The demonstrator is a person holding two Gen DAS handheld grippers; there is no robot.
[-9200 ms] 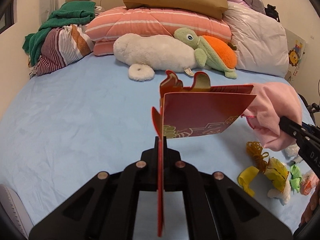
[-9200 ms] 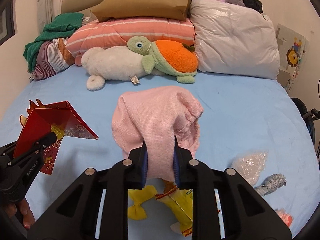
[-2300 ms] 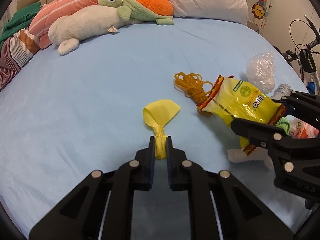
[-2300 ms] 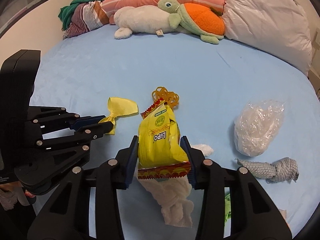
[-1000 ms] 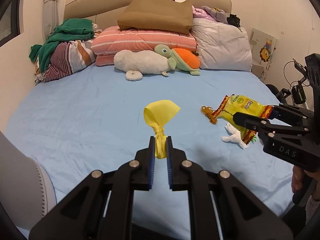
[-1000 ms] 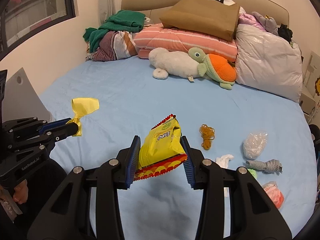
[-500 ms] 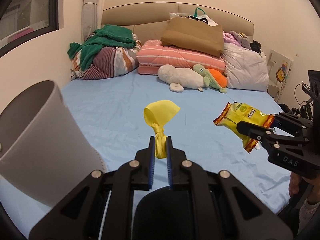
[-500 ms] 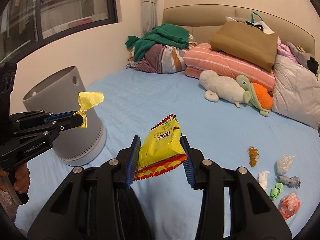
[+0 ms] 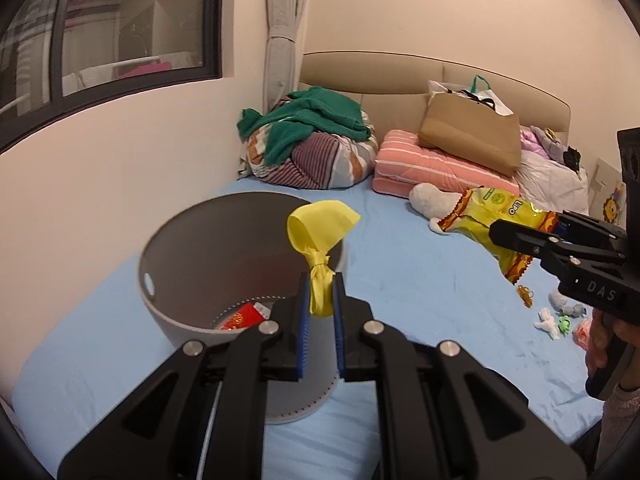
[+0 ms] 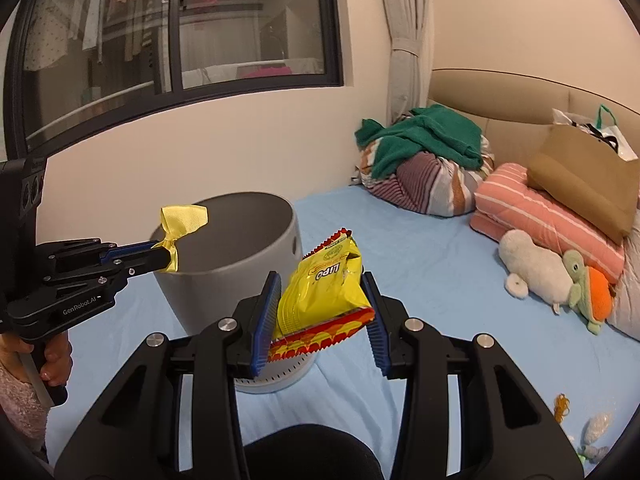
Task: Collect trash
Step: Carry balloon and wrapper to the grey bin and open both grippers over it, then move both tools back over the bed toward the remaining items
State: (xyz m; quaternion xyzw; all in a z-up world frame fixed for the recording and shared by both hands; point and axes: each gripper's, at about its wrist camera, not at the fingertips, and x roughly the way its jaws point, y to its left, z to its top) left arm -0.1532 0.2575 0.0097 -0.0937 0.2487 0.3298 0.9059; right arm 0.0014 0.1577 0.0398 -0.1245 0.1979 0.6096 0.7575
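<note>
While both jaws clamp yellow ribbon [image 9: 319,236] and chip bag [image 10: 325,288], grey bin [image 9: 192,240] sits beneath.

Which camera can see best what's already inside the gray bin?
The left wrist view. It looks down past the rim into the gray bin, where a red paper lies on the bottom. In the right wrist view the bin is seen from the side, so only its inner wall shows, not the bottom.
</note>
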